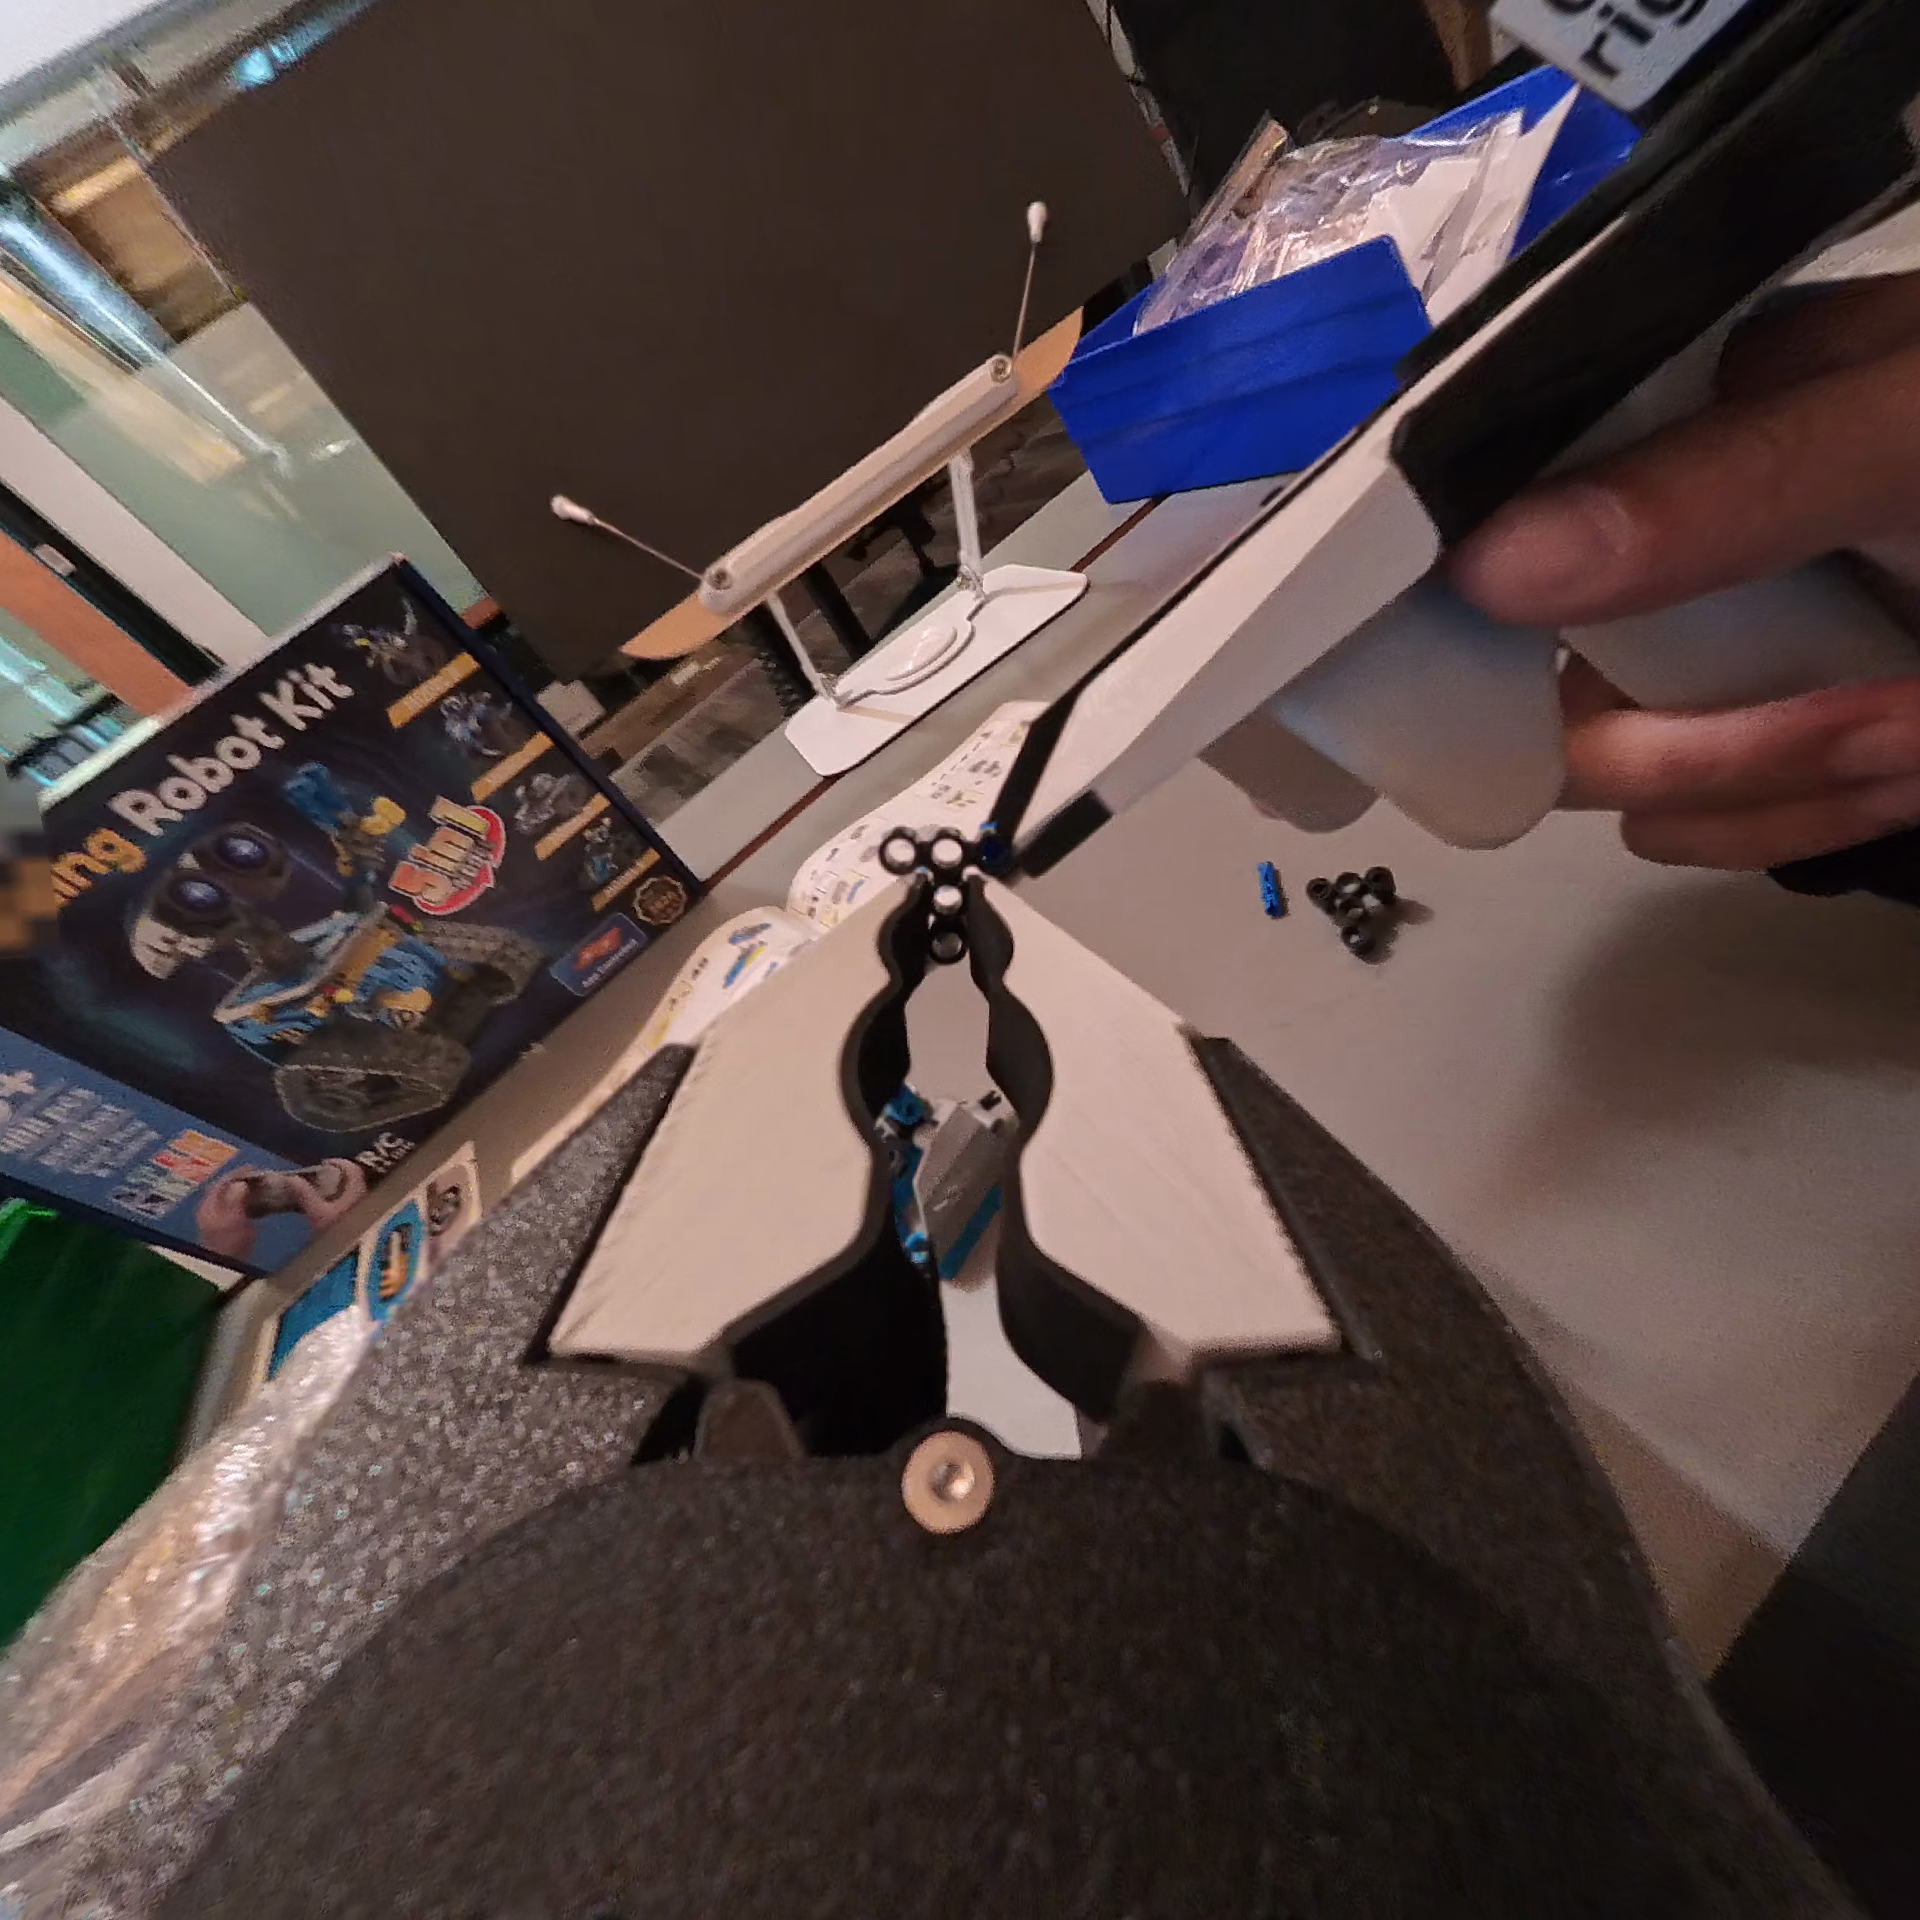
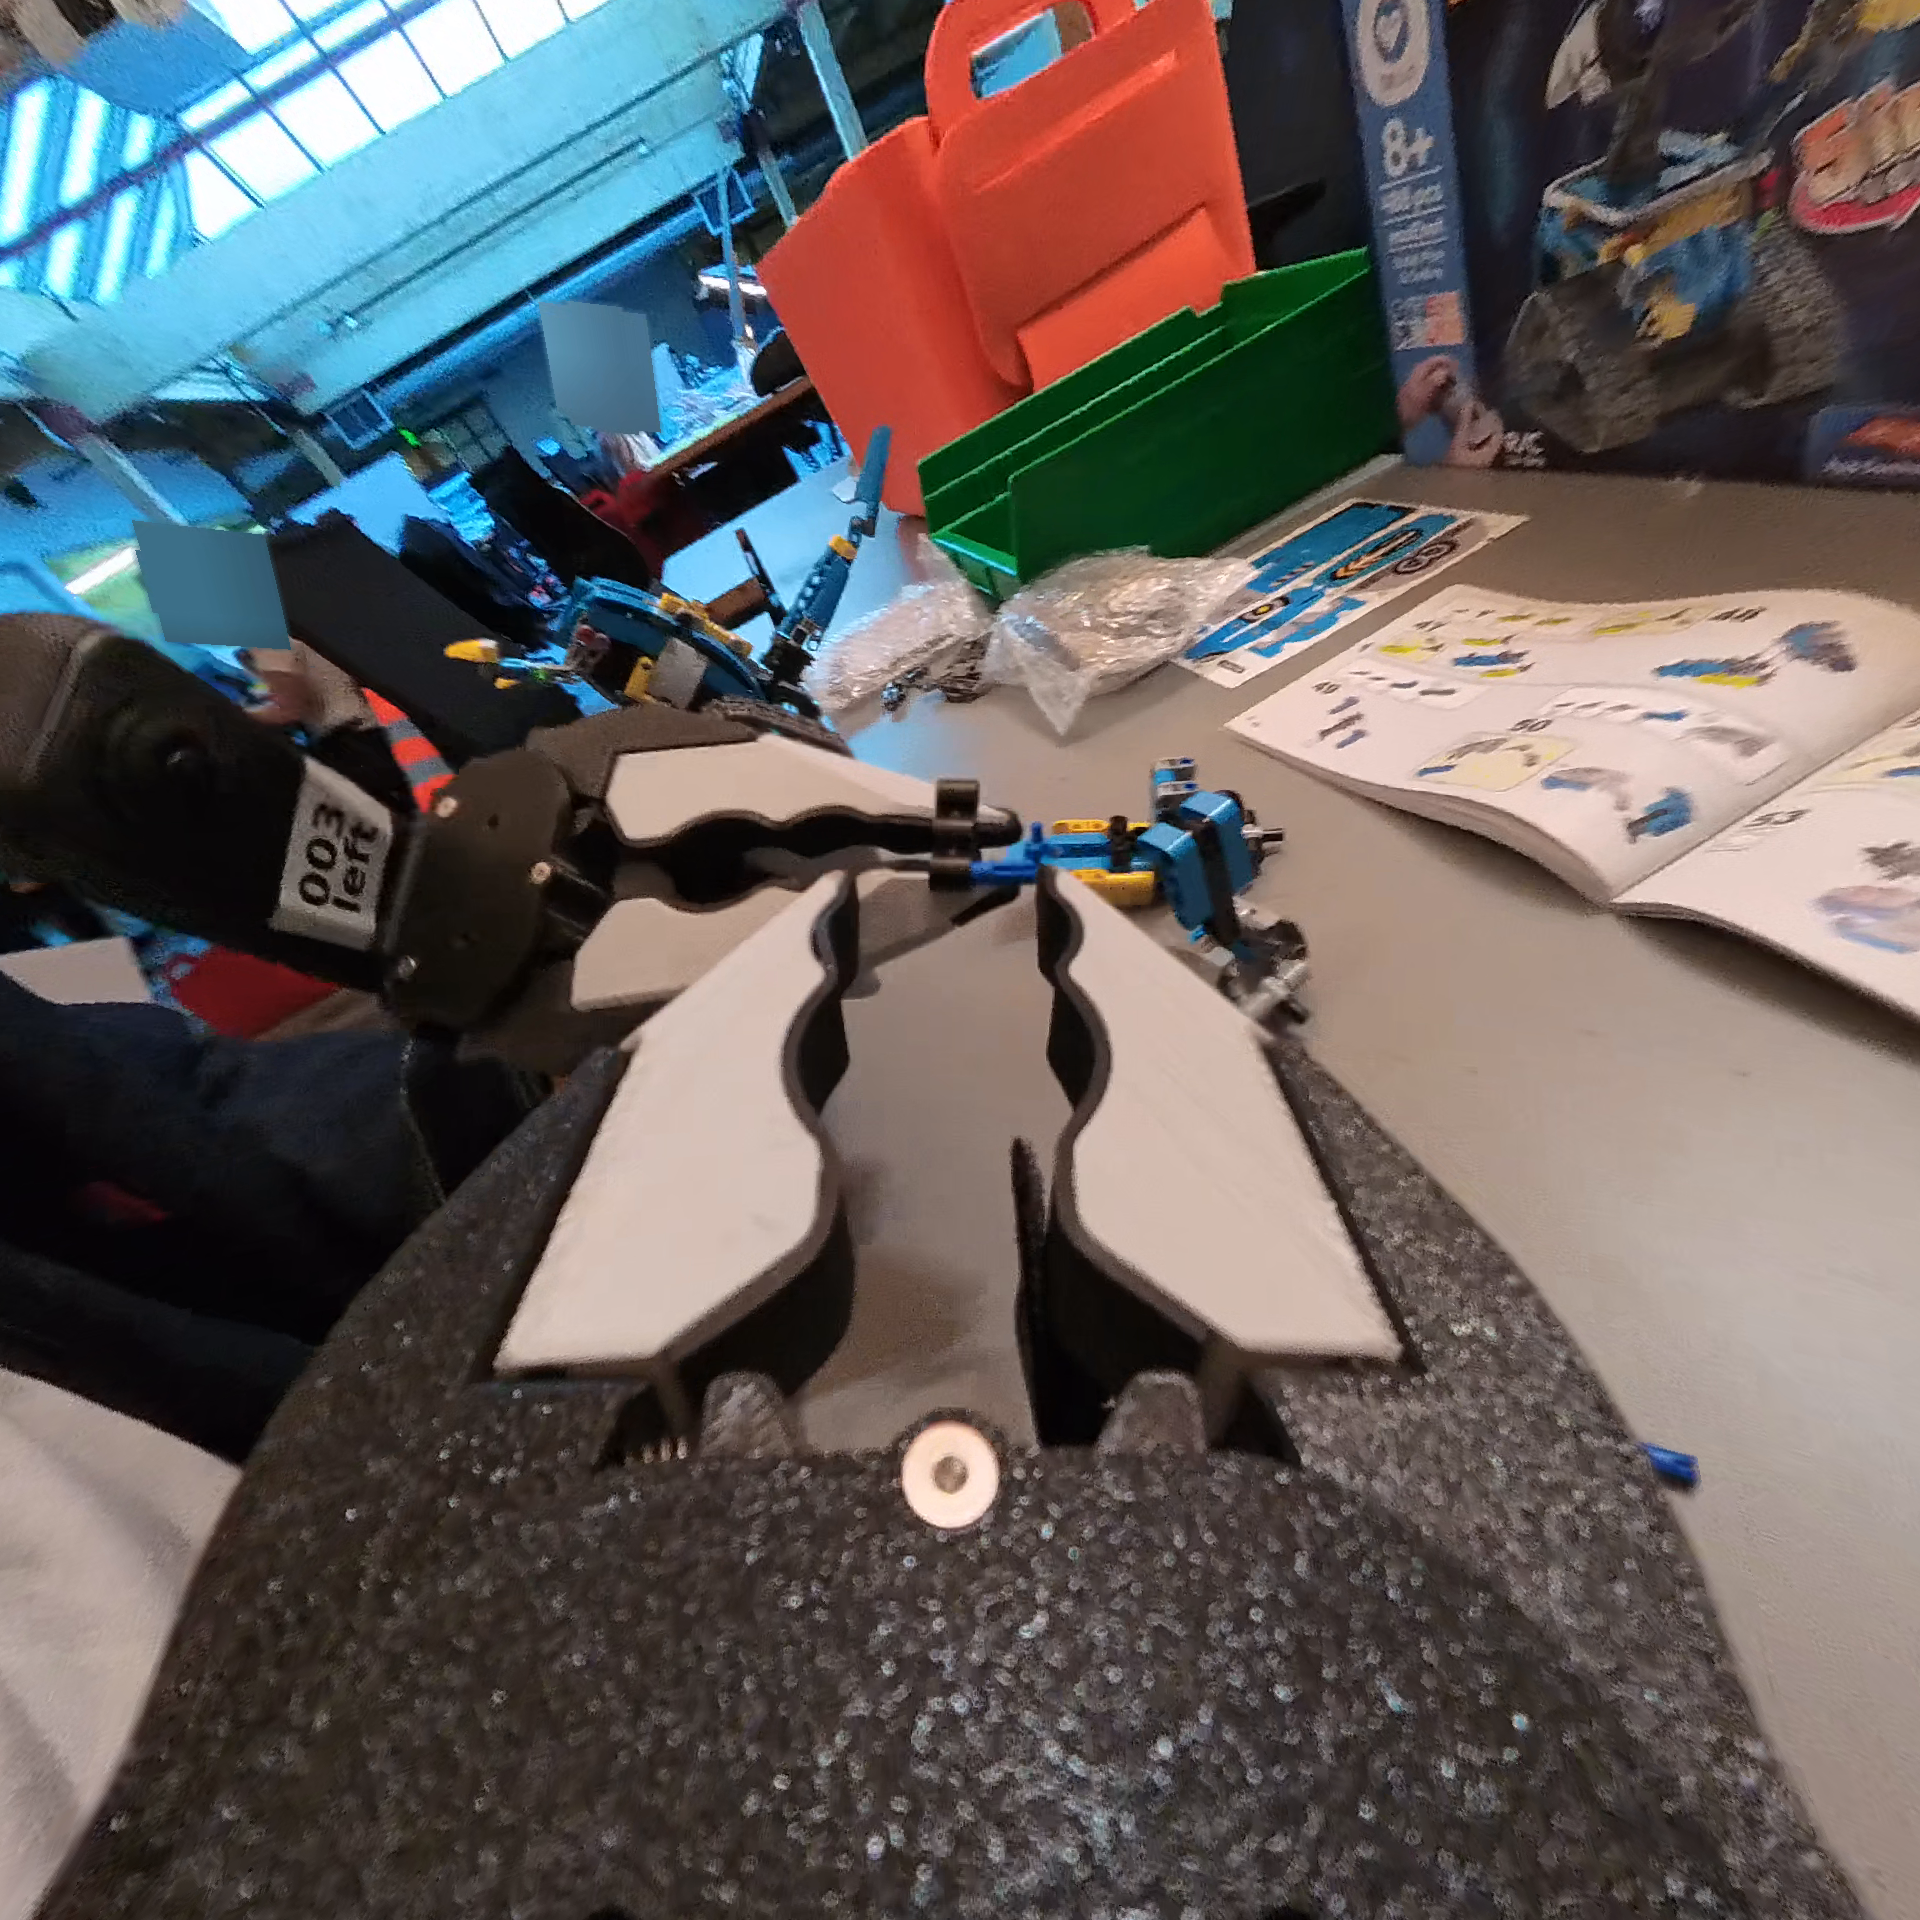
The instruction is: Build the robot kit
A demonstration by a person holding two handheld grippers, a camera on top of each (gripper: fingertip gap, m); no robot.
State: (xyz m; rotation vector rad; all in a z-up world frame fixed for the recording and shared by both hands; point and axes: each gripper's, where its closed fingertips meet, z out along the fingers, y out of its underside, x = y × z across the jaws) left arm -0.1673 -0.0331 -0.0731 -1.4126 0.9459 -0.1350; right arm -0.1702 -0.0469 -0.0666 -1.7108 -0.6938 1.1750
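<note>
My left gripper point(image 1: 943, 896) is shut on a small black connector with round holes point(image 1: 945, 857). In the right wrist view it reaches in from the left point(image 2: 977, 831), and the black connector point(image 2: 954, 802) has a blue pin point(image 2: 1000, 869) sticking out of it. My right gripper point(image 2: 940, 891) is open, its fingertips on either side of the blue pin. In the left wrist view it comes in from the upper right point(image 1: 1023, 847), held by a hand point(image 1: 1714, 582). A blue, yellow and grey brick assembly point(image 2: 1184, 862) lies on the table just beyond the pin.
On the grey table are an open instruction booklet point(image 2: 1558, 748), a sticker sheet point(image 2: 1340, 582), plastic bags point(image 2: 1070, 623), a green bin point(image 2: 1143, 468), an orange bag point(image 2: 1039, 229) and a robot kit box point(image 1: 312, 883). Black rings point(image 1: 1356, 906), a loose blue pin point(image 1: 1270, 889), a blue bin point(image 1: 1247, 384) and a white stand point(image 1: 914, 499) lie farther off. The tips of both grippers are at nearly the same place. The loose blue pin point(image 1: 1270, 889) is about equally far from each gripper, around 15 cm.
</note>
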